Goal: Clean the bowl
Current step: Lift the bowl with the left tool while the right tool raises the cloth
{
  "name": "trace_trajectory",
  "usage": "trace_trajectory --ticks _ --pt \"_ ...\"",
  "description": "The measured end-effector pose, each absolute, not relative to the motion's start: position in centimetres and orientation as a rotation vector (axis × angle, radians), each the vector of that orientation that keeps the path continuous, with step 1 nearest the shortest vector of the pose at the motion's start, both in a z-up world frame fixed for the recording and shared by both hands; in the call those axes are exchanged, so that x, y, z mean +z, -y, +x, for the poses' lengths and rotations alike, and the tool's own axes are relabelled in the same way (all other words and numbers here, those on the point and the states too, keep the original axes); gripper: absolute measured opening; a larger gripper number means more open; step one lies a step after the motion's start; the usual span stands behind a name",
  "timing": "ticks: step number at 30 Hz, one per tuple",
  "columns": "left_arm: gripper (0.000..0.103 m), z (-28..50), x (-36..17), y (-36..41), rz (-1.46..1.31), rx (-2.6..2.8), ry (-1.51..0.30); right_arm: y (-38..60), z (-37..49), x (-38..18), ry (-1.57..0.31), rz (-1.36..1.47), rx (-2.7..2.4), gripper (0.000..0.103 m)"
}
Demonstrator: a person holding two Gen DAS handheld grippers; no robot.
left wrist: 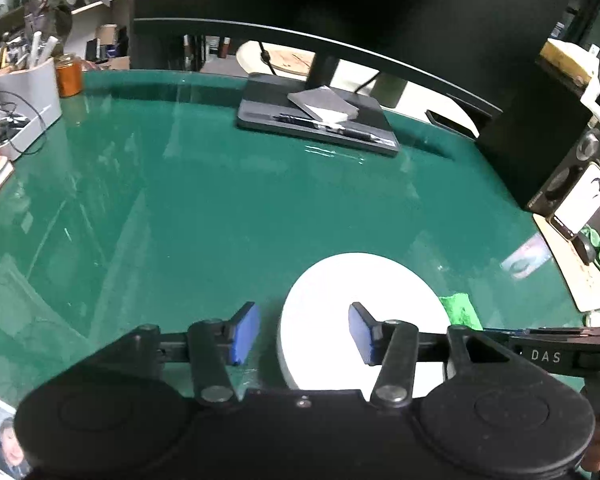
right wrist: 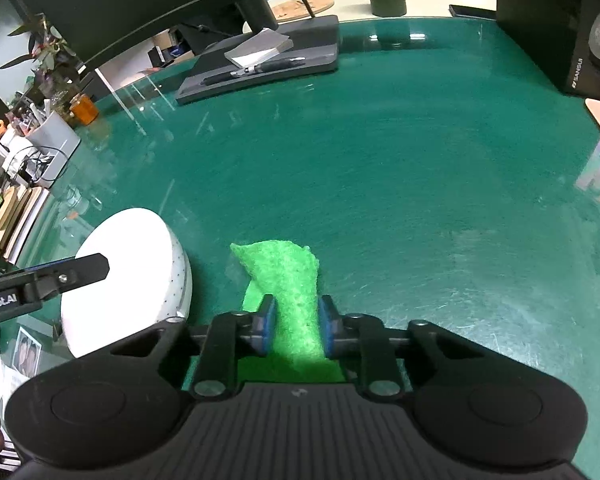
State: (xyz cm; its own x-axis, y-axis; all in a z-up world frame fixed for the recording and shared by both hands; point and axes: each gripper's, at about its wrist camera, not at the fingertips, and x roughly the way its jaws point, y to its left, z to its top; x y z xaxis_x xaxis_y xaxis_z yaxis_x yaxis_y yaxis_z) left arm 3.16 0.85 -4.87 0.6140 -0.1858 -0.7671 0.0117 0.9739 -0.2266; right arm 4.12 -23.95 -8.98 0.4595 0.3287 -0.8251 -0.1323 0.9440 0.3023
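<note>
A white bowl [left wrist: 360, 316] sits on the green glass desk, near the front; it also shows in the right wrist view [right wrist: 128, 268], low at the left. My left gripper [left wrist: 304, 332] is open, its blue pads straddling the bowl's left rim, one pad over the bowl and one outside it. My right gripper [right wrist: 296, 328] is shut on a bright green cloth [right wrist: 284, 276], held just right of the bowl over the desk. A bit of the cloth [left wrist: 460, 308] shows past the bowl in the left wrist view.
A monitor stand base [left wrist: 316, 120] with a notepad and pens stands at the back. A grey organizer [left wrist: 24, 108] and an orange jar [left wrist: 70, 74] are at the far left. A black speaker [right wrist: 580, 28] is at the right. Books [right wrist: 12, 220] lie at the left edge.
</note>
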Motion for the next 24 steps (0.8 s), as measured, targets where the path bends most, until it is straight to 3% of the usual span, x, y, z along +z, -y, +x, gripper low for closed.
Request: trace_trajectory --ticks 4,11,18,24 --pt "0.008 3.1 -5.2 -0.8 -0.185 -0.113 -0.915 24.7 4.1 -8.9 -1.049 0.263 0.298 0.012" --pt "0.008 2.4 -5.5 0.6 -0.153 -0.182 -0.926 28.3 3.5 -9.9 -1.115 0.582 0.338 0.012" --pt "0.011 2.9 -6.7 1.4 -0.151 -0.210 -0.979 32.8 1.4 -12.9 -1.158 1.122 0.301 0.012" --pt "0.017 2.8 -7.6 2.2 -0.105 -0.222 -0.992 32.2 1.4 -13.7 -1.183 1.178 0.280 0.012"
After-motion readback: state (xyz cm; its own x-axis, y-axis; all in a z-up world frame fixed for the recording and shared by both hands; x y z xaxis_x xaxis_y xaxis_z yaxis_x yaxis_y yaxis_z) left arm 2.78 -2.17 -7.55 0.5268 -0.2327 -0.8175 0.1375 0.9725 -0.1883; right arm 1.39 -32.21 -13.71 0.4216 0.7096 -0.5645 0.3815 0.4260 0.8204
